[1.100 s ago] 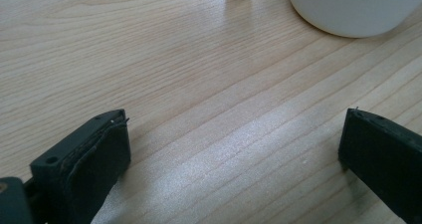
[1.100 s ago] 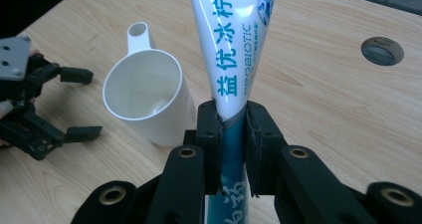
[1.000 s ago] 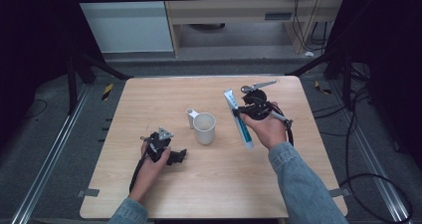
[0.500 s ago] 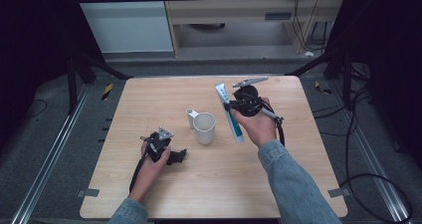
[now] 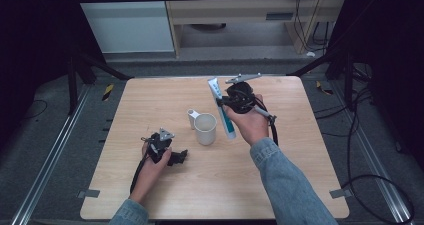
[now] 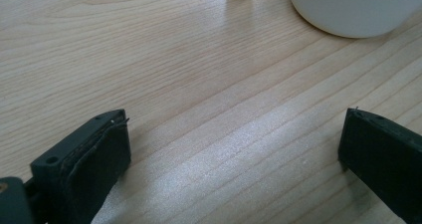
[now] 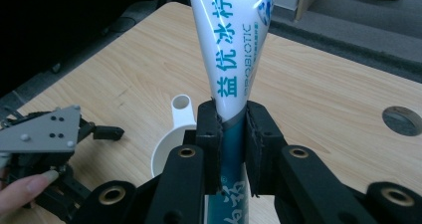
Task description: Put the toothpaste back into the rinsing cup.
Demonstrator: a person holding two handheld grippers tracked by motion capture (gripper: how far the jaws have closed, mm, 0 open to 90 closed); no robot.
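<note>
Right gripper (image 5: 223, 103) clamps its jaws on the toothpaste tube (image 5: 221, 108) and holds it above the counter (image 5: 300, 185), just right of the white mug (image 5: 205, 128). Left gripper (image 5: 181, 156) rests on the counter near-left of the mug, jaws wide apart, nothing between them.

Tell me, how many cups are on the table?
1. A white cup stands near the table's middle, between the left gripper and the toothpaste tube clamped in the right gripper. None looks hidden.

The toothpaste tube (image 7: 234, 59) and the mug (image 6: 356, 7) run past frame edges.
</note>
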